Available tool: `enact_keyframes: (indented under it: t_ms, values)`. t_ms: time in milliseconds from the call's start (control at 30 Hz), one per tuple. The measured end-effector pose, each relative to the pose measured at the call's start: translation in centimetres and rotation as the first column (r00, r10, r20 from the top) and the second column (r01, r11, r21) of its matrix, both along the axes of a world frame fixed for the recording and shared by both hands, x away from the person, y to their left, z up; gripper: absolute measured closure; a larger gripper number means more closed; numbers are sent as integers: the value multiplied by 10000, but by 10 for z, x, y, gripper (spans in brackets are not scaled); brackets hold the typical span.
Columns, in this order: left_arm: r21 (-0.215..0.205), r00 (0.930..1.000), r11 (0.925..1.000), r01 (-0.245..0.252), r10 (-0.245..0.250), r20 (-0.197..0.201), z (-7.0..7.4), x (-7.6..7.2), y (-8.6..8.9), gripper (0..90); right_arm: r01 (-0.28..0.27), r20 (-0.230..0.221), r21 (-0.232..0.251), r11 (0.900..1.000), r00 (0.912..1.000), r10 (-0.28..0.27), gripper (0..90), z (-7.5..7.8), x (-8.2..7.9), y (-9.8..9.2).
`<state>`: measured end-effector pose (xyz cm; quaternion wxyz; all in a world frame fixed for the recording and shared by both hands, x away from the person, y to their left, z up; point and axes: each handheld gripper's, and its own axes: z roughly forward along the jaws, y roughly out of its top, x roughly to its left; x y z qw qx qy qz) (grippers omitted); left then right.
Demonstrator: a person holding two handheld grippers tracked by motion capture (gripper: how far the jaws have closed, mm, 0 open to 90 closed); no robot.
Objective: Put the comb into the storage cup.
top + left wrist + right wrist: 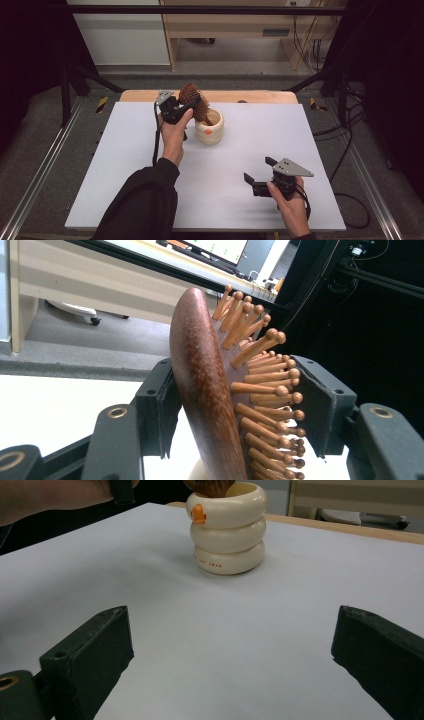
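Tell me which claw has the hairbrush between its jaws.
The left claw, up by the cream cup, straddles the wooden hairbrush; the right claw holds nothing.

grey floor [55, 125] around the white table [250, 150]; pale wooden desk [225, 25] behind; dark curtains [395, 75] alongside

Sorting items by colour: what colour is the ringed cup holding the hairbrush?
Cream, with a small orange mark near the rim; the cup shows best in the right gripper view.

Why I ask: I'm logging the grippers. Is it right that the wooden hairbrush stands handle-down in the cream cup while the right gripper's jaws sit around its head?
Not quite: the left gripper has its jaws around the hairbrush head, as the left gripper view shows. The brush does stand handle-down in the cream cup.
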<state>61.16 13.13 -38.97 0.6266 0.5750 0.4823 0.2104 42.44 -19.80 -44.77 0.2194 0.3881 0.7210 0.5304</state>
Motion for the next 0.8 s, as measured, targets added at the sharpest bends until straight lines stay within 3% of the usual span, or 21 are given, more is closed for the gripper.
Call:
enact_keyframes:
  t_ms: [133,433,633,800]
  values:
    - [230,10000,9997,35,-36,48,1,-2,1,387,-16,-16,-45,10000,10000,16,35,0,1,0]
    - [237,10000,9997,-34,32,87,0,-2,-1,331,-34,33,-33,10000,10000,34,35,0,0,0]
    - [550,9999,9985,-4,-5,165,-1,-4,-6,280,-14,39,30,10000,10000,14,35,1,0,-1]
    - [450,9999,9990,-87,82,119,-2,-3,-6,245,5,32,37,10000,10000,-5,35,1,0,-1]
